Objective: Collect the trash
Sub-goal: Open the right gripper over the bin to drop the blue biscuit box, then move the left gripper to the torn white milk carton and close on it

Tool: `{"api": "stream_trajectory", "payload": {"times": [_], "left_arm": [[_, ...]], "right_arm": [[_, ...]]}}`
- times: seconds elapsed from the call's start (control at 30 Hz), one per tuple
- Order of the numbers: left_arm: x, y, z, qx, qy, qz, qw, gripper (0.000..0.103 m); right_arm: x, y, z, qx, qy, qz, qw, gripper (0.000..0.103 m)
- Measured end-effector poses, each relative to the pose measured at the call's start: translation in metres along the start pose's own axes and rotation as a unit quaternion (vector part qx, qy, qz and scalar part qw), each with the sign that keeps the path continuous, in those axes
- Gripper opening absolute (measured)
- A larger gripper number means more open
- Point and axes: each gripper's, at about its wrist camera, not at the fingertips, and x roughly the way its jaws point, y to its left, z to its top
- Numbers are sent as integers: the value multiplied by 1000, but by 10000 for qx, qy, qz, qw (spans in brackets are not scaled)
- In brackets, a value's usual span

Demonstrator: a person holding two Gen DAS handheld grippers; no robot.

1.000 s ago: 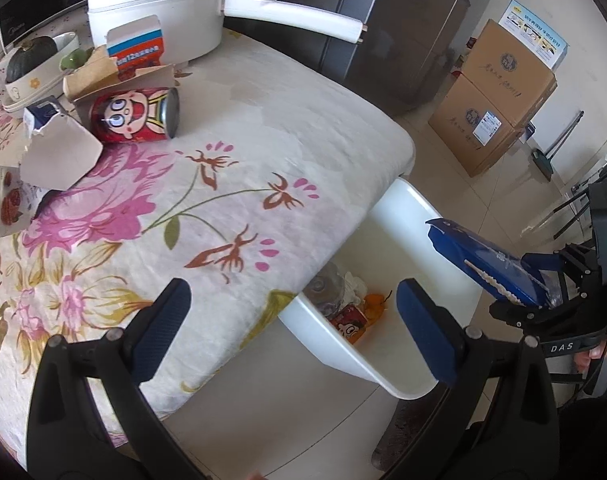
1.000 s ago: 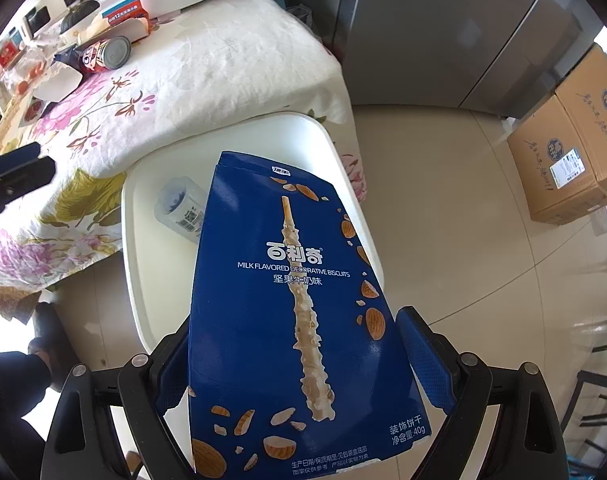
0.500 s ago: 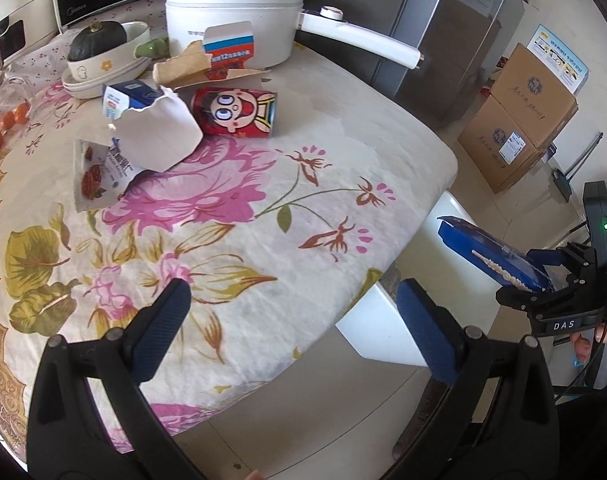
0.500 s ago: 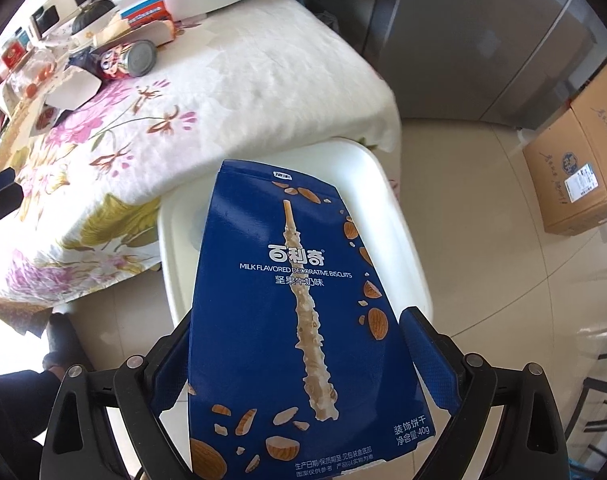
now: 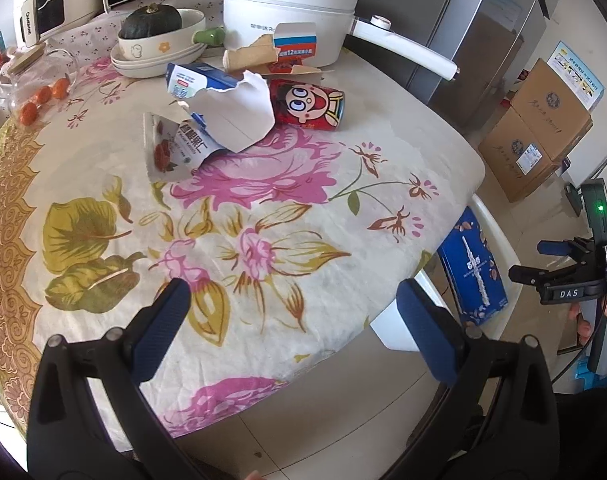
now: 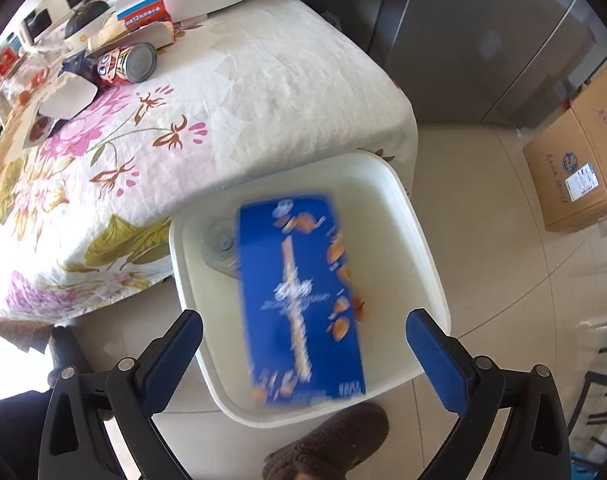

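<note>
Now at the dropping step: blue biscuit box (image 6: 301, 300) let go, blurred in mid-fall over the white bin (image 6: 415, 240) on the floor beside the table (image 5: 263, 208). Right gripper (image 6: 303, 344) above the bin, jaws opening wide, box below them and clear of both pads. Left gripper (image 5: 293, 328) over the near edge of the table, jaws apart, nothing between them.

Next, by judgement: a reach across the flowered cloth to the litter heap at the far side, likely with the left gripper as the nearer one; the can rolls, so a grip across its round body seems wise, and the flimsy torn pieces call for a pinch on an edge.

Counted, largest first: one table; one bin; one white pot (image 5: 291, 8) with a long handle, not trash; one biscuit box, going in. Still on the cloth: one torn white carton (image 5: 231, 116); one torn cardboard box with a red, white and blue flap (image 5: 275, 54); one red cartoon can (image 5: 307, 104) on its side; one small snack packet (image 5: 163, 156). Something clear already in the bin, half hidden; cannot tell what.
</note>
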Motion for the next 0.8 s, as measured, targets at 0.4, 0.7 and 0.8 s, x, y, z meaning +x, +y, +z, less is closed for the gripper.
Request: {"api": "stream_trajectory", "payload": {"times": [0.4, 0.7, 0.8], "left_arm": [[-12, 45, -5, -378, -45, 171, 9991, 102], [-6, 79, 1, -900, -242, 394, 9949, 102], [-3, 82, 12, -972, -462, 499, 9929, 102]], "right_arm": [[-7, 13, 8, 19, -68, 104, 9999, 103], [-8, 36, 29, 80, -176, 259, 9995, 103], [-9, 47, 39, 57, -255, 286, 9993, 103]]}}
